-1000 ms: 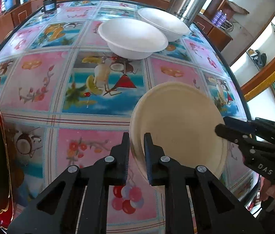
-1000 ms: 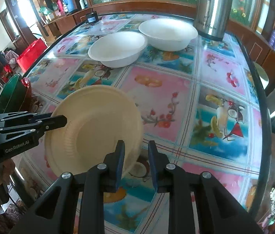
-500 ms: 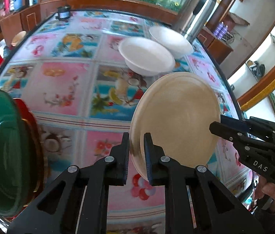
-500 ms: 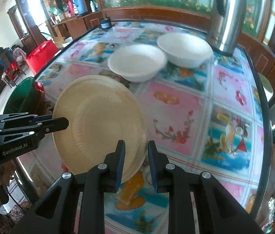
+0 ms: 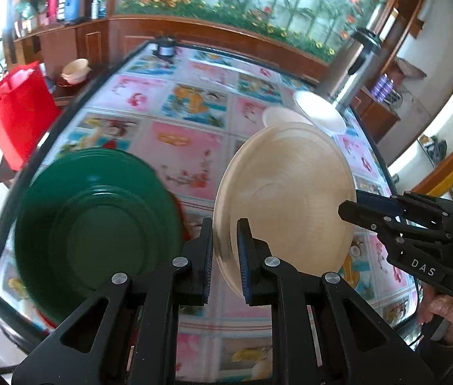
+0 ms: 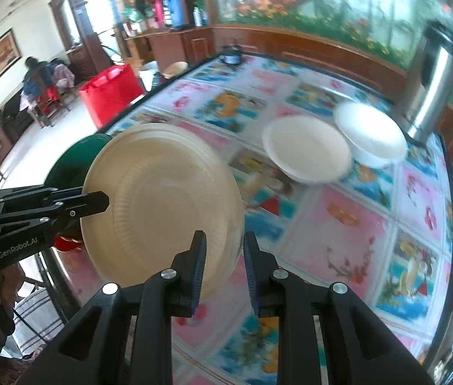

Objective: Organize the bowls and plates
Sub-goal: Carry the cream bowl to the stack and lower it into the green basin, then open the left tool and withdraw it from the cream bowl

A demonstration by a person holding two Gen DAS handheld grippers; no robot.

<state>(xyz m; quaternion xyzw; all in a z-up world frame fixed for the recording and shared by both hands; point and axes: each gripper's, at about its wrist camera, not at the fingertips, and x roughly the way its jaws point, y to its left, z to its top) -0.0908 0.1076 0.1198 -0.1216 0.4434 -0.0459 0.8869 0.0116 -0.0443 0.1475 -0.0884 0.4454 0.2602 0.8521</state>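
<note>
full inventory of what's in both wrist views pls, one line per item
beige plate: 1, tan, tilted above the table, held at two edges
green plate: 1, dark green, near left edge of table, on top of something red
white bowls: 2, white, side by side on far right part of the table
table: 1, pink and blue picture tiles, dark rim
metal flask: 1, silver with black top, far right table corner
small dark object: 1, black, far table edge, too blurred to name
red bag: 1, red, on the floor left of the table
left gripper: 1, black, shut on the beige plate's rim
right gripper: 1, black, shut on the opposite rim
</note>
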